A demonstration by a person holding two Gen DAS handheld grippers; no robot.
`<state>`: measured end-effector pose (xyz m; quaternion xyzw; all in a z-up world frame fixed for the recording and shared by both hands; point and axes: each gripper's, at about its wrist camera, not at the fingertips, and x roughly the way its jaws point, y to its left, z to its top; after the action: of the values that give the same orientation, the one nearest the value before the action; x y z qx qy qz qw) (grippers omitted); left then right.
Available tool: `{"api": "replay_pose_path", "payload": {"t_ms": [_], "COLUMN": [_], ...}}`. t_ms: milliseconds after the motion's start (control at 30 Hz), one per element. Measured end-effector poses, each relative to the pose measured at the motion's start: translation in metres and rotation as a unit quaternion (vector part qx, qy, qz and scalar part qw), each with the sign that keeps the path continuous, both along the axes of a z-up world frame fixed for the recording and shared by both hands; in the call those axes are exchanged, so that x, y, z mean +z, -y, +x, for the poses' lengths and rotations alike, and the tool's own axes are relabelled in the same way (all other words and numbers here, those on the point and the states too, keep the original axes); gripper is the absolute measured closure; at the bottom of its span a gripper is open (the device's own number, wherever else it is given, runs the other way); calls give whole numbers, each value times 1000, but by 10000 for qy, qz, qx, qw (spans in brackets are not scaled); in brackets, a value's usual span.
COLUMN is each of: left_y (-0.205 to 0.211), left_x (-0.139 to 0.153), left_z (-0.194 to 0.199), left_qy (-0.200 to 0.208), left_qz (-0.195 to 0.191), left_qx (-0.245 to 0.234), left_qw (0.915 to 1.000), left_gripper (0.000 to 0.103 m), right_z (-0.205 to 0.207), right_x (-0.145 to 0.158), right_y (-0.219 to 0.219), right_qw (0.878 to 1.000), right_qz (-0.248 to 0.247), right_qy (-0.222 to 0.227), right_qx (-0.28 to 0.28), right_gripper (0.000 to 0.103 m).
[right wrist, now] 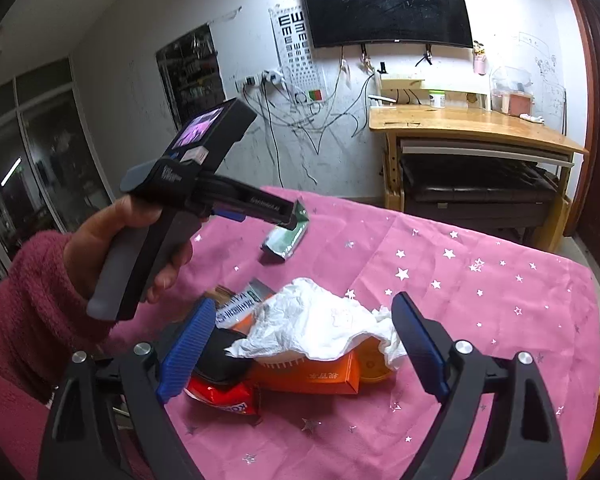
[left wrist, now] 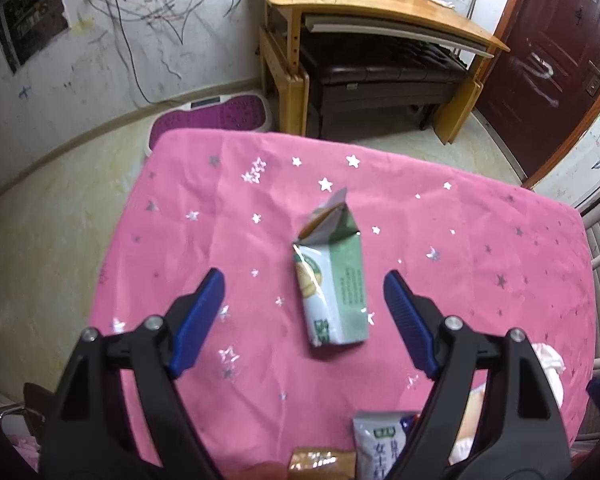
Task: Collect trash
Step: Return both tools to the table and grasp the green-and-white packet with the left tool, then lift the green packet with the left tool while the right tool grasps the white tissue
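Left tool (left wrist: 304,312) wide open over green-white carton (left wrist: 334,276) lying flat mid-worktop (left wrist: 480,220) — lower straddling narrow sides, then squeeze. Right tool (right wrist: 300,344) open, empty, hovers at tissue-topped trash pile (right wrist: 312,328).

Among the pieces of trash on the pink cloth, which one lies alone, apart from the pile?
The green and white carton, lying on its side with its top torn open; the other trash sits heaped together under the white tissue.
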<state>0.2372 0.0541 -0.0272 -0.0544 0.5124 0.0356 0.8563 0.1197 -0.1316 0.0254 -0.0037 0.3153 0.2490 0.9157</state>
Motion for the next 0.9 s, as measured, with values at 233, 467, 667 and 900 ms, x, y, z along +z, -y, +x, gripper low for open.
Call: {"api": "replay_pose_path", "payload": {"t_ms": [233, 467, 667, 900], "left_y": [11, 29, 38, 41], "left_x": [-19, -15, 0, 6], "left_z": [9, 3, -6, -9], "left_qy": [-219, 117, 346, 328], "left_qz": [-87, 119, 52, -20], "left_qx": [-213, -317, -464, -579], "left_qw": [9995, 9994, 9983, 9978], "left_gripper": [49, 75, 76, 75], "right_z": [0, 2, 6, 3], "right_x": [-12, -18, -23, -22], "right_y": [-14, -30, -33, -26], "right_qw": [9994, 9967, 9961, 9974], "right_qz": [-334, -746, -857, -717], "right_qy": [-25, 98, 72, 35], "right_qx": [124, 311, 214, 92], "right_gripper": [19, 19, 56, 98]}}
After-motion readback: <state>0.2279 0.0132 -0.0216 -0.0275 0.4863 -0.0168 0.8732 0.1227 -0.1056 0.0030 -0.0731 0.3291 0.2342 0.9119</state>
